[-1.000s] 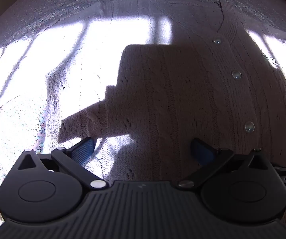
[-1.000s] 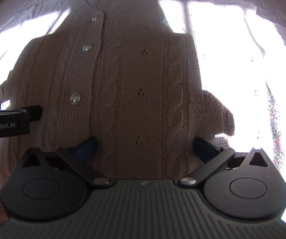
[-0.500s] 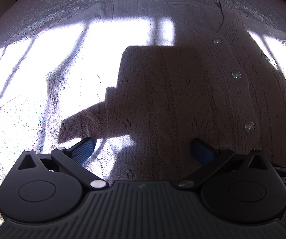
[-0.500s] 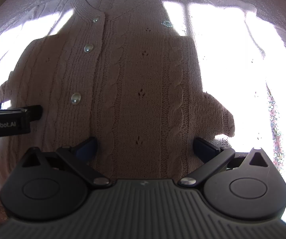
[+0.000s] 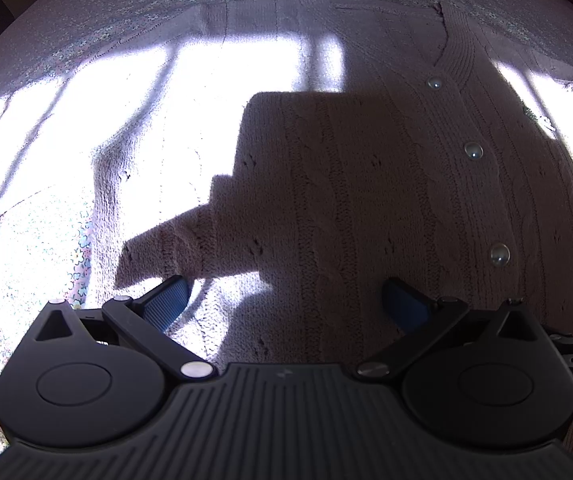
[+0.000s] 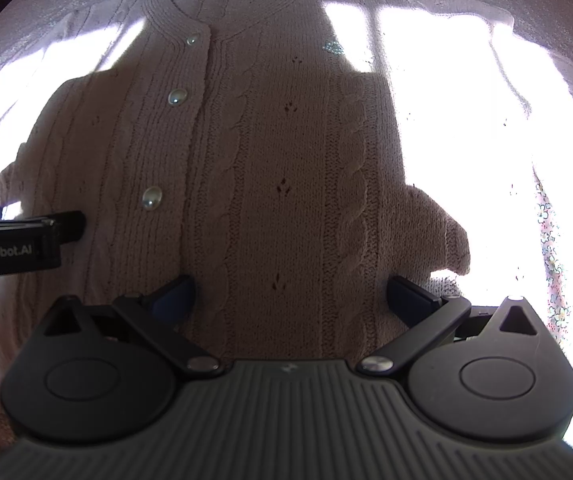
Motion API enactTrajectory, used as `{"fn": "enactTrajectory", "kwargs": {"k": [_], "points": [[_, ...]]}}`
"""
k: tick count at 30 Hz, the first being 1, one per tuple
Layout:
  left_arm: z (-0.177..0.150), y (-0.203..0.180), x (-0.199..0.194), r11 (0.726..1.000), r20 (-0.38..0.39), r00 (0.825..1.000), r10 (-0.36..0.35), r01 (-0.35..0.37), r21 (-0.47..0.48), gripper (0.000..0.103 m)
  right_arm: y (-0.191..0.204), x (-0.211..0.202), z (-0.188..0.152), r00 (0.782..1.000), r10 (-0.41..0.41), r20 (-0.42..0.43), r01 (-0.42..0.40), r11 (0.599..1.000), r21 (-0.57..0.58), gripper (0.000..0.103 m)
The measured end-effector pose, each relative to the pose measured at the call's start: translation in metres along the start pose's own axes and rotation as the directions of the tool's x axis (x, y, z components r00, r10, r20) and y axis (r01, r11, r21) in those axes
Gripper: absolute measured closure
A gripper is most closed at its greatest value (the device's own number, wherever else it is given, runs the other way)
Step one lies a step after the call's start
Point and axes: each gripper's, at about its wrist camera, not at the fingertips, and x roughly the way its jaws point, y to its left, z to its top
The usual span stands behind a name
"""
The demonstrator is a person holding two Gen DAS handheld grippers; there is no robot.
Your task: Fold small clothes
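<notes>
- Cardigan [image 6: 286, 168]: pale pink cable knit, buttoned, lying flat and face up on the floral bedspread [image 5: 78, 248]; neckline at the far end, hard sunlight on both outer sides.
- Buttons [image 6: 152, 197]: three pearly ones visible down the cardigan's front placket.
- Left gripper [image 5: 282, 300]: fingers spread wide, empty, hovering over the cardigan's hem end, beside the placket.
- Right gripper [image 6: 290, 292]: fingers likewise apart, empty, over the cardigan's other front panel.
</notes>
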Motion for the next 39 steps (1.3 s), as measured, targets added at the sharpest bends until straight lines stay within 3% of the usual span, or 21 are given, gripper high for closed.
{"fn": "enactTrajectory", "kwargs": {"k": [30, 39], "points": [[-0.005, -0.003, -0.004, 1.000, 0.023, 1.000, -0.013, 0.012, 0.014, 0.000, -0.005, -0.001, -0.006, 1.000, 0.001, 0.029, -0.001, 1.000, -0.001, 0.000], [0.003, 0.005, -0.021, 0.997, 0.014, 0.998, -0.064, 0.064, -0.051, 0.000, -0.026, -0.017, -0.002, 0.996, 0.091, 0.013, -0.091, 0.996, -0.017, 0.000]]}}
